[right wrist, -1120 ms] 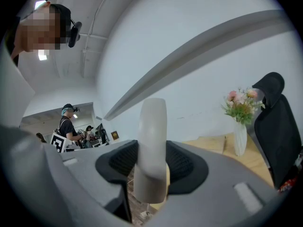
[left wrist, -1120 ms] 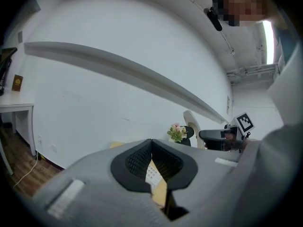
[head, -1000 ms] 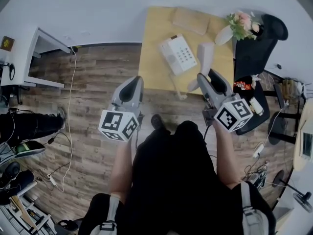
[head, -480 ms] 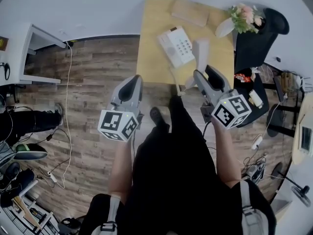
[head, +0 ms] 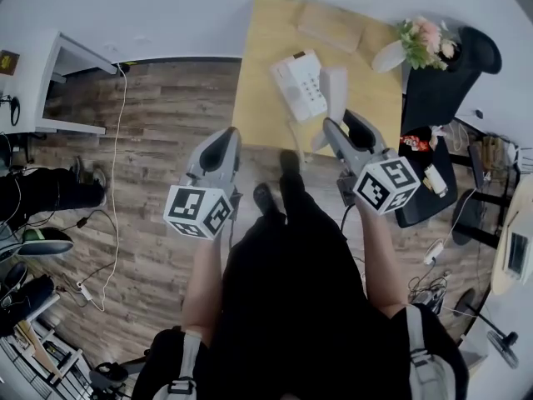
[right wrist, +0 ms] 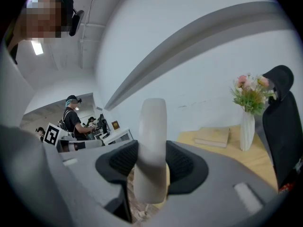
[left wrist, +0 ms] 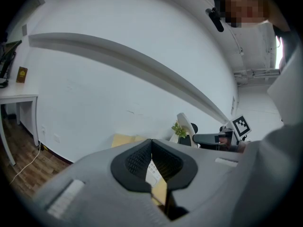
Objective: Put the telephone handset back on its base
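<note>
Person's left gripper (head: 225,140) hovering with jaws pressed together, right gripper (head: 331,128) clamping handset (right wrist: 152,141), both pointing forward

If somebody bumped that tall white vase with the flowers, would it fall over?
Probably quite easily. The vase looks tall and narrow, and the flowers spread wide above it, so it seems top-heavy. It looks like hard ceramic or glass, so it might break if it toppled onto the desk.
</note>
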Action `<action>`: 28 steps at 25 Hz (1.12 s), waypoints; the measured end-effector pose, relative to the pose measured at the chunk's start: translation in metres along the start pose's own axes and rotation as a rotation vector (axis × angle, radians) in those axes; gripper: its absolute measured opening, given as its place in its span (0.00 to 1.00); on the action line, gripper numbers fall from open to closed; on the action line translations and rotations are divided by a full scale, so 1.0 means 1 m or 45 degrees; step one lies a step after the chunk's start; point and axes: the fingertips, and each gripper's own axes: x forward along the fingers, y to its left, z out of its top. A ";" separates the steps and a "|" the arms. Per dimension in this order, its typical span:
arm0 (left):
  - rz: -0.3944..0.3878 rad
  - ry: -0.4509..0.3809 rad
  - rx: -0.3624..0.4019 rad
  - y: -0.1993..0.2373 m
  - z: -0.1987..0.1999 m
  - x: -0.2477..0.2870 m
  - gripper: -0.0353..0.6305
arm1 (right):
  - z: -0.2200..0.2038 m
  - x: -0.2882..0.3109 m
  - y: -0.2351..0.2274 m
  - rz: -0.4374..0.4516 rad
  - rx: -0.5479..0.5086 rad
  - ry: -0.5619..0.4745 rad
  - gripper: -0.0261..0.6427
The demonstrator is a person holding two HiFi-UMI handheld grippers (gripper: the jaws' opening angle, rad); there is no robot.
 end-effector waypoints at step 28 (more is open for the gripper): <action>0.241 0.053 -0.007 0.010 0.013 0.122 0.07 | -0.057 0.127 -0.115 0.158 -0.007 0.396 0.33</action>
